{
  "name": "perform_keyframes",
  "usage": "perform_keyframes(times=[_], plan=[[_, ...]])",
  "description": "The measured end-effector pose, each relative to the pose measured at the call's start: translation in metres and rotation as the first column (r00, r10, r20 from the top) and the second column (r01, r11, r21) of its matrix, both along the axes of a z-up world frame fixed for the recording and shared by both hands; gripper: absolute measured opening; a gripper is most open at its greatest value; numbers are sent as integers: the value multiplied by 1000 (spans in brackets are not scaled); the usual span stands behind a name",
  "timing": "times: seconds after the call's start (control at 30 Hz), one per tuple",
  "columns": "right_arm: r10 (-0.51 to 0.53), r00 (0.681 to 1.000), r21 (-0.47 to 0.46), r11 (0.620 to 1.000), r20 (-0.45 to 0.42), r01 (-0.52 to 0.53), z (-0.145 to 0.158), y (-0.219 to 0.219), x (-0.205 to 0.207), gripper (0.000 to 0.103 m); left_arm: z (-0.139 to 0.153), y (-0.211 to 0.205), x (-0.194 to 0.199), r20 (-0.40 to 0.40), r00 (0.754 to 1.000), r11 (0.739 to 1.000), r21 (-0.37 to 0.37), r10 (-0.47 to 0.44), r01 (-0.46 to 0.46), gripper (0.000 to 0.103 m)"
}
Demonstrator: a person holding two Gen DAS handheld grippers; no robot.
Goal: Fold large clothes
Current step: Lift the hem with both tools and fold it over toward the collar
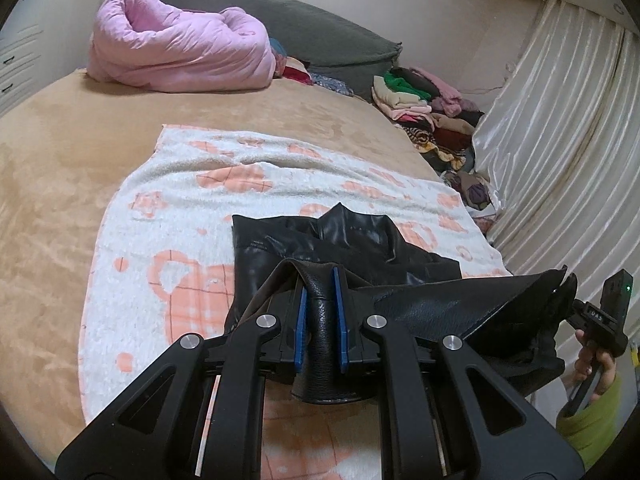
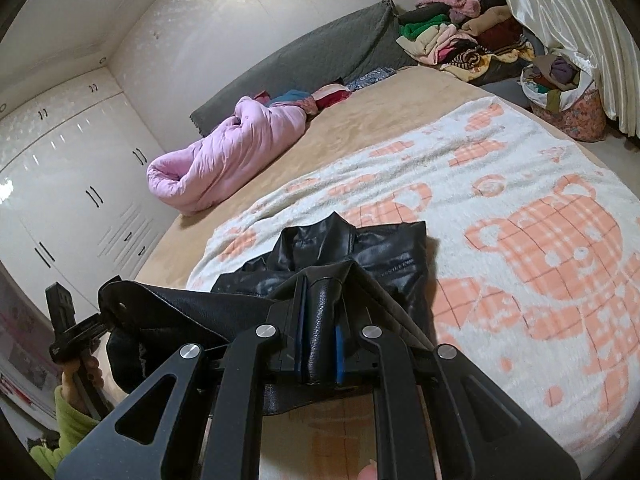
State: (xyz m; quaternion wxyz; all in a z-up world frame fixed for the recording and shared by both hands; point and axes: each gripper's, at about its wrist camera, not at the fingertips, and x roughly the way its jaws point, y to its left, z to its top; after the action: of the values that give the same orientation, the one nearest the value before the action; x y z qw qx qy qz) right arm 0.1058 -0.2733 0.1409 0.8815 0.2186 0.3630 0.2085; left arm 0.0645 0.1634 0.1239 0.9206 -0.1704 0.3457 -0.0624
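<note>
A black leather jacket (image 1: 344,240) lies partly on a white towel with orange bear prints (image 1: 180,208) spread over the tan bed. My left gripper (image 1: 320,292) is shut on a fold of the jacket's near edge, its blue pads (image 1: 301,320) pinching the leather. My right gripper (image 2: 320,304) is shut on another fold of the same edge; the jacket (image 2: 384,248) stretches between both. The right gripper also shows at the right of the left wrist view (image 1: 560,292), the left gripper at the left of the right wrist view (image 2: 108,312).
A rolled pink quilt (image 1: 180,48) and a grey bolster (image 1: 312,36) lie at the bed's far end. A heap of mixed clothes (image 1: 432,116) sits at the far right, beside a cream curtain (image 1: 560,140). White wardrobes (image 2: 72,184) stand on the left. A floral bag (image 2: 568,100) stands by the curtain.
</note>
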Motion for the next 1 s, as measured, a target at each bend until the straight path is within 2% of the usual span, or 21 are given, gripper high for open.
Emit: perform_keyframes(times=[0.33,0.57,0.7,0.8,1.0], plan=[[-2,999,-49,999,-36,1,-8,12,46,11,-13,9,44,-69,997,999,-20,26,-28,6],[-14,997,-47,999,-70,11,-23,12,73,13,-24,13,64,-102,994,999,-30,37,-40,7],[-30,994,-63,998,-106,23,-36,14,94,14,-33,17,78,-133,990,998,-31,48,-53,8],[-28,989,-54,998,-148,21,-50,13,111,16,-49,15,93,-178,983,999,14,53,-52,8],[-35,970,-15,999,-240,32,-88,8,137,16,-77,21,113,-233,971,998,-6,58,-61,9]])
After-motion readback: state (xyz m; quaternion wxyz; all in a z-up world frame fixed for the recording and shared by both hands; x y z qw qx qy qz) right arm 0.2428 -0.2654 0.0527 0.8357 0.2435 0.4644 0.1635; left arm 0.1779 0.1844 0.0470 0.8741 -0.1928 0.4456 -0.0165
